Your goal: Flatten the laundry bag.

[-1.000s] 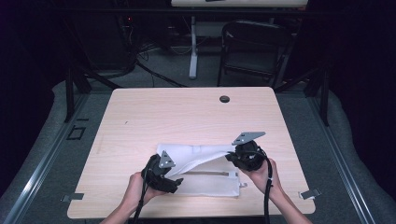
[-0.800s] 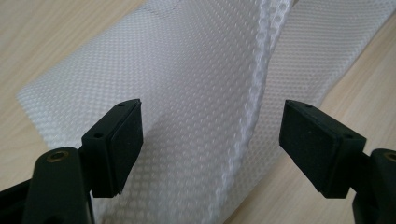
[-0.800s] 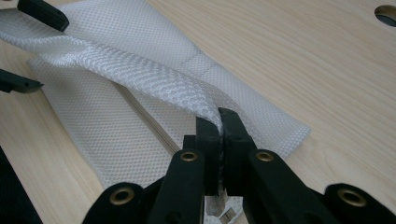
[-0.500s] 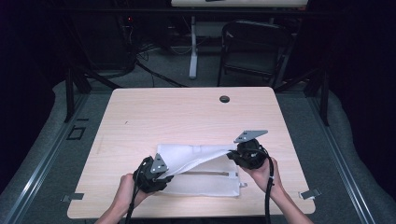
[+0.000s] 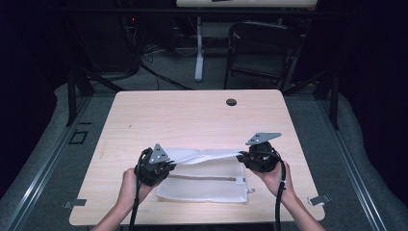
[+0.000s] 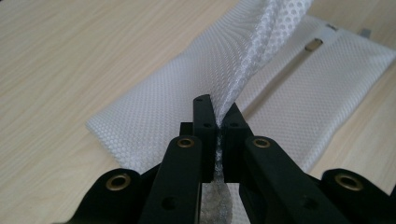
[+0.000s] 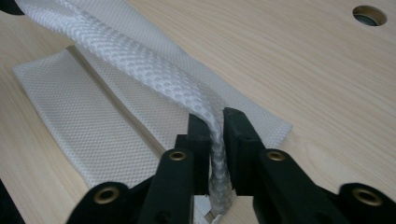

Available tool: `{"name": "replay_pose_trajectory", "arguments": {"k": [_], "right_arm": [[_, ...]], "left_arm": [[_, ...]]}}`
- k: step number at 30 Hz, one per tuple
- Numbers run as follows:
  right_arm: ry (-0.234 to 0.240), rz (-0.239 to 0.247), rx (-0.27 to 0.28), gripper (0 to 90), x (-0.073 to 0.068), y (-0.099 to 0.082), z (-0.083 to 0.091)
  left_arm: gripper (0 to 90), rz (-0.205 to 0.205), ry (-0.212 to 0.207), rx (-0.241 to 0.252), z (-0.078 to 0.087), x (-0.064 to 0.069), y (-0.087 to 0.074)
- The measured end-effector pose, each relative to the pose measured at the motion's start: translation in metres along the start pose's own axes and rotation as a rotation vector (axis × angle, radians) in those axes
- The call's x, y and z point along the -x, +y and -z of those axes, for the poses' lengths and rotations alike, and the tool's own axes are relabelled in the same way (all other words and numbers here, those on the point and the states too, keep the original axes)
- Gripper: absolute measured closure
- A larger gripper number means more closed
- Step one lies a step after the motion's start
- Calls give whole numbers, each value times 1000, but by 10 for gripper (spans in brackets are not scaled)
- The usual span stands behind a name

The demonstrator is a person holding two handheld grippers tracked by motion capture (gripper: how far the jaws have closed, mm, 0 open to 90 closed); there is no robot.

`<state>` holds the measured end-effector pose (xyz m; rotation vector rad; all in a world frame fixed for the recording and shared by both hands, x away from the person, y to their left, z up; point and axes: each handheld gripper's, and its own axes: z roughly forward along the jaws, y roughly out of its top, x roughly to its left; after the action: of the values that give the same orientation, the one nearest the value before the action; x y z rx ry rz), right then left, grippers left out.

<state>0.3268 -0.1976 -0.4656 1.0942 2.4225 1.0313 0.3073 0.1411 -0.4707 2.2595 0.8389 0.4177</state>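
The left gripper, jaws just closed, pinches one bunched end of a white honeycomb-mesh bag and the right gripper, easing slightly, grasps the other, the fabric stretched between them above the wooden table.

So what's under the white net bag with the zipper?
Under the white mesh zipper bag lies the light wooden table. Both grippers pinch its far edge, lifted. The tabletop beneath the flat part is covered; nothing bulges there.

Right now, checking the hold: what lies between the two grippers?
In the high view, a raised band of the white mesh bag spans from left gripper to right gripper.
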Motion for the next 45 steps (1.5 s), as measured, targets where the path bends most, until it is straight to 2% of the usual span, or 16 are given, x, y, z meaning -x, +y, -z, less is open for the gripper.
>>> {"name": "replay_pose_trajectory", "arguments": {"k": [6, 7, 8, 9, 13, 19, 23, 25, 28, 29, 30, 33, 38, 41, 43, 45], "right_arm": [[0, -27, 10, 682, 7, -5, 7], [-7, -39, 11, 645, 10, -8, 13], [-7, -39, 11, 645, 10, -8, 13], [-17, -62, 15, 597, 14, -13, 20], [-26, -89, 20, 580, 18, -24, 31], [13, -80, -23, 611, 11, -43, 31], [32, -68, -51, 659, 6, -50, 24], [66, -28, -85, 756, -2, -52, 13], [95, 33, -154, 845, -11, -54, -4], [95, 33, -154, 845, -11, -54, -4], [109, 71, -190, 878, -18, -56, -17], [126, 120, -236, 892, -28, -57, -35], [151, 159, -305, 900, -42, -56, -57], [159, 162, -316, 900, -45, -59, -63], [166, 179, -353, 900, -45, -62, -66], [173, 160, -338, 900, -46, -64, -67]], "left_arm": [[885, 46, 15, 7, 3, -13, 19], [886, 64, 16, 4, 2, -17, 27], [886, 64, 16, 4, 2, -17, 27], [885, 68, 18, 2, 2, -19, 31], [885, 78, 30, -8, 1, -26, 47], [885, 81, 35, -21, -1, -33, 59], [885, 91, 30, -26, -3, -38, 61], [885, 103, 30, -27, -5, -42, 62], [885, 123, 28, -30, -9, -49, 66], [885, 123, 28, -30, -9, -49, 66], [885, 124, 31, -31, -10, -50, 67], [885, 130, 34, -34, -13, -54, 71], [885, 141, 55, -44, -21, -63, 78], [885, 146, 55, -44, -23, -65, 80], [885, 151, 61, -51, -26, -69, 83], [885, 157, 65, -57, -28, -72, 85]]}}
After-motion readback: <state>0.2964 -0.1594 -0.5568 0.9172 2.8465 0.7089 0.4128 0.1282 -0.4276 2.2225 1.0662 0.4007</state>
